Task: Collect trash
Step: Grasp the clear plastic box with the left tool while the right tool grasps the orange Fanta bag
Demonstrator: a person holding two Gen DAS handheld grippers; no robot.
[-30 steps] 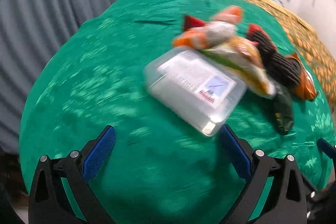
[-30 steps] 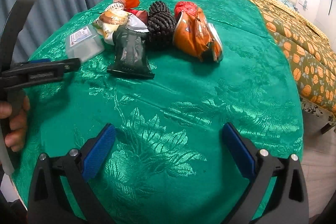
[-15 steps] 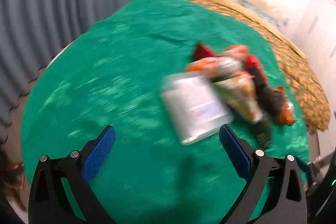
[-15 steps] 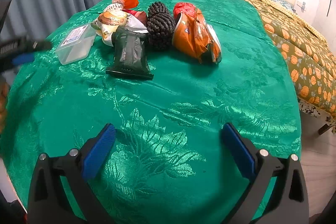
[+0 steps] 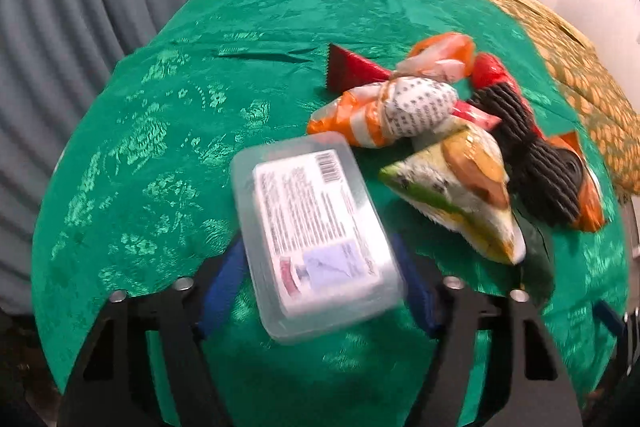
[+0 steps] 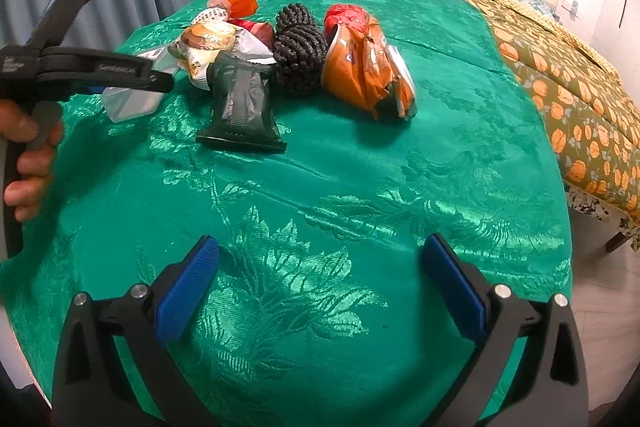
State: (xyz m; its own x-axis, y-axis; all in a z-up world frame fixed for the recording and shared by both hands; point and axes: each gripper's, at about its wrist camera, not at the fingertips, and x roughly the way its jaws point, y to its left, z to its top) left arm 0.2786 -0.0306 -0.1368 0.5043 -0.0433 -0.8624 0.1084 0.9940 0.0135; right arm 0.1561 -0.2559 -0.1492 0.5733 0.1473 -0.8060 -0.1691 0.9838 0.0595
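Left gripper (image 5: 320, 287) at lower centre, jaws closing around clear plastic container (image 5: 316, 231) lying on green tabletop (image 5: 160, 147), wrapper pile (image 5: 440, 147) at right, right gripper (image 6: 320, 291) spread wide, nothing between pads.

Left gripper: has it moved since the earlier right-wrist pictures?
Yes. The left gripper has advanced rightward from the picture's left edge, against the static dark green packet, and its jaws are closing around the clear plastic box.
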